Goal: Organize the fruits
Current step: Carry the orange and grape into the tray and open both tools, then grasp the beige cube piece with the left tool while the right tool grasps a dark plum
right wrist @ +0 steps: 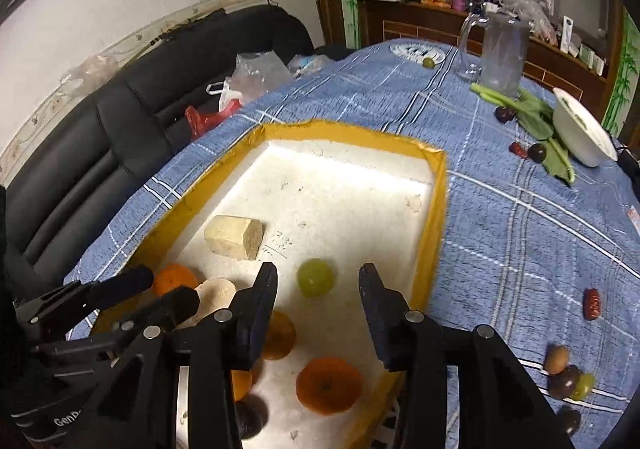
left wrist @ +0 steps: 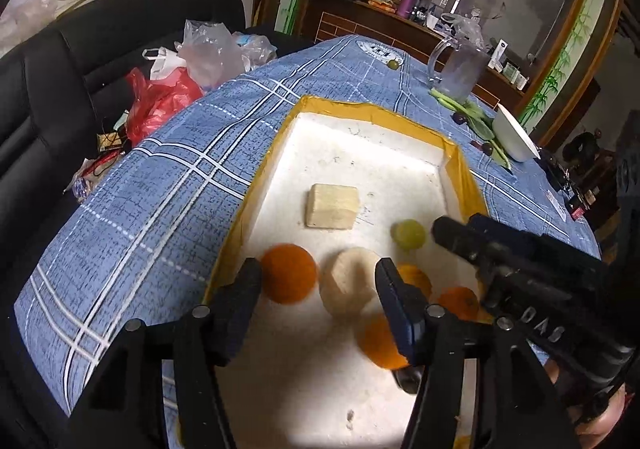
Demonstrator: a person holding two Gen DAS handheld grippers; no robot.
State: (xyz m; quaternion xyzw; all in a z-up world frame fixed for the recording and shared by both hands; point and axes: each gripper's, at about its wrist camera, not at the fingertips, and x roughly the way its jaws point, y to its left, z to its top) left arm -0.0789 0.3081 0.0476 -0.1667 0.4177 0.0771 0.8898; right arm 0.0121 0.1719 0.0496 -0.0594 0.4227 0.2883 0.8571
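Observation:
A white foam tray with yellow taped rim (left wrist: 384,117) (right wrist: 438,185) lies on the blue plaid table. Inside are several oranges (left wrist: 288,279) (right wrist: 329,385), a green grape-like fruit (left wrist: 408,235) (right wrist: 315,277), a pale round piece (left wrist: 350,281) and a beige block (left wrist: 332,207) (right wrist: 234,237). My left gripper (left wrist: 318,283) is open and empty, low over the oranges. My right gripper (right wrist: 318,285) is open and empty, just in front of the green fruit; it shows in the left wrist view (left wrist: 520,261).
Loose fruits lie on the cloth at the right: red dates (right wrist: 592,303), dark plums (right wrist: 536,153), a brown and green cluster (right wrist: 568,377). A white bowl (right wrist: 580,133), leafy greens (right wrist: 536,117) and a glass jug (right wrist: 502,53) stand at the back right. A black sofa with plastic bags (left wrist: 168,97) is on the left.

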